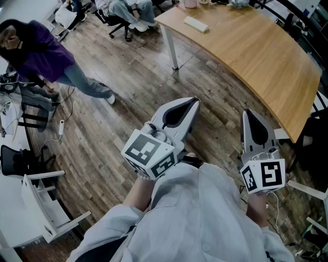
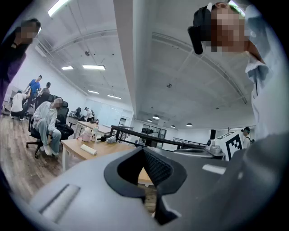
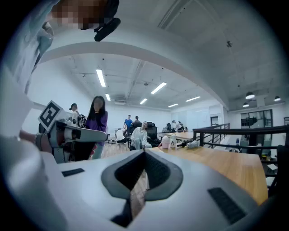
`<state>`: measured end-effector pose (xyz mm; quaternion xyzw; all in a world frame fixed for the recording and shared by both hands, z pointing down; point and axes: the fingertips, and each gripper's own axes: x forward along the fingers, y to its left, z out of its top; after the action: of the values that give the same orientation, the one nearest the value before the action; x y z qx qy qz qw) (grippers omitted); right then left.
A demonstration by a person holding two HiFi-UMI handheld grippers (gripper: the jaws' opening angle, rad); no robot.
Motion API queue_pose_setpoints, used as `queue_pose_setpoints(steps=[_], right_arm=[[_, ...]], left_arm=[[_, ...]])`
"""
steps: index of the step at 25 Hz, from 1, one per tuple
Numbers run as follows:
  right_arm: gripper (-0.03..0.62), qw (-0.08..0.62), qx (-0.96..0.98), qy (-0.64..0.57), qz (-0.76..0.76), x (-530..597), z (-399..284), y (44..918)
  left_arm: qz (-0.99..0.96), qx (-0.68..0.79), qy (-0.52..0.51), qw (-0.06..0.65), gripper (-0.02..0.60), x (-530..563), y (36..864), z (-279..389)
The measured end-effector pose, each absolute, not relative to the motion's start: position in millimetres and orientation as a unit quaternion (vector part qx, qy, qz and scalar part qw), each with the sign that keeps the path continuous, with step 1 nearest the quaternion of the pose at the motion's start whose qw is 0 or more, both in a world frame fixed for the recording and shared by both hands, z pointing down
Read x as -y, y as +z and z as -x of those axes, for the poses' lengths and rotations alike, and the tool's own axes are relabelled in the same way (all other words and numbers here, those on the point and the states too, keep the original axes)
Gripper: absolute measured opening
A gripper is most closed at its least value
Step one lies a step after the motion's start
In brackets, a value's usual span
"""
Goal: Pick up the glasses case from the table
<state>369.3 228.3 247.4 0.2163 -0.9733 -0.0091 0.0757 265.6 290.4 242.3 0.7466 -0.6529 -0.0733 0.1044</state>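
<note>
Glasses case (image 1: 196,24), seemingly the pale oblong thing lying flat near the far edge of the wooden counter (image 1: 256,56), sits at the upper middle of the head view, well apart from both claws. The left claw (image 1: 193,102) and the right claw (image 1: 248,113) hover over the plank floor (image 1: 128,97) at the lower centre of the frame, each with its jaws pressed together and nothing between them, short of the counter's near edge. A person in a purple top (image 1: 43,56) is at upper left. The case looks light and stiff-shelled, with a smooth rounded skin that could slide under a pinch. The surest hold is probably across its short width at the middle, with the jaws parted first. A pink bottle (image 1: 189,3) stands near it.
</note>
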Motion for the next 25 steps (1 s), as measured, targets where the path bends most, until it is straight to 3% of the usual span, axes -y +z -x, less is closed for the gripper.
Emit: queue_pose_setpoints(steps=[25], right_arm=[[-0.005,0.077,0.970,0.007,-0.232,-230,-350,261]], left_arm=[[-0.737,0.662,-0.080,0.111,0.003,-303,258,-239]])
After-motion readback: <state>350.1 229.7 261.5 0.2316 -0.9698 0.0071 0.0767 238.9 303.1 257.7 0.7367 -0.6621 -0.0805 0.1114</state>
